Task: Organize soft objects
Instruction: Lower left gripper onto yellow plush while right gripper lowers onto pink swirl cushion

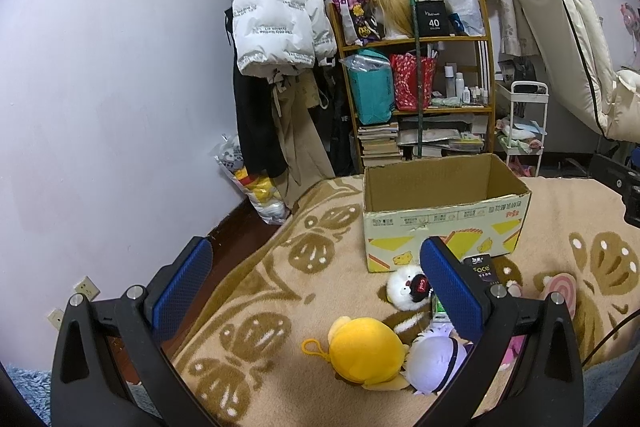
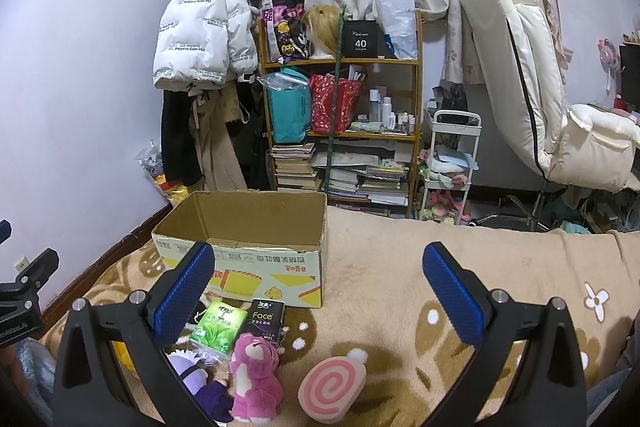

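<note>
Right wrist view: right gripper (image 2: 318,291) gapes empty above pink swirl-patterned plush cushion (image 2: 332,389); descend squarely (centred), then lift into open cardboard box (image 2: 256,259).

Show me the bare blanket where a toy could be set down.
Free: the tan patterned blanket right of the open cardboard box, beyond the pink swirl cushion. Crowded: in front of the box, the green tissue pack, pink plush bear and yellow plush bunch together.
</note>
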